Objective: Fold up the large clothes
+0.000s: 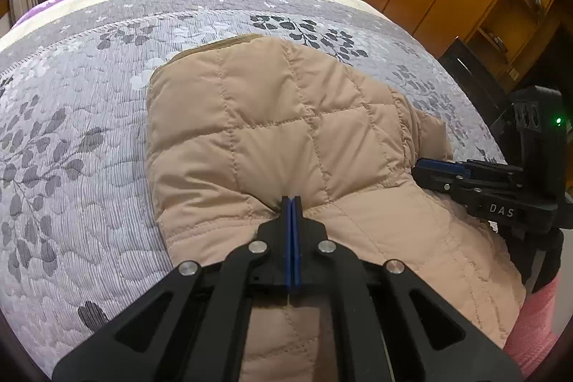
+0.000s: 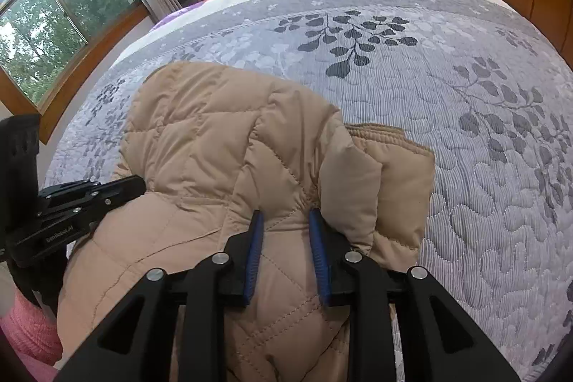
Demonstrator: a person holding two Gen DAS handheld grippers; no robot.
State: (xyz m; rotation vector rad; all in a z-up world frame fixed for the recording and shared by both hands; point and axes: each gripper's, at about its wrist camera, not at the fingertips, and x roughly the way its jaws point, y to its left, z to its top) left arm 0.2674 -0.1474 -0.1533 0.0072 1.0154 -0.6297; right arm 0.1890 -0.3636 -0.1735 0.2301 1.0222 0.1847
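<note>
On the bed (image 1: 89,102), the jacket (image 1: 272,117) is lying folded near me. My left gripper (image 1: 293,203) is pinching its fabric tight; my right gripper (image 2: 286,221) is clamping a thick fold.

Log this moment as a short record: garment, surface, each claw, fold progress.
garment: tan quilted jacket, bunched, ribbed collar at the far end
surface: bed with grey leaf-print quilt
left claw: shut, pinching a thin fold of the jacket
right claw: clamped on a thick fold of the jacket
near edge: both claws hold the jacket's near side, side by side
fold progress: partly folded, not yet flat
</note>
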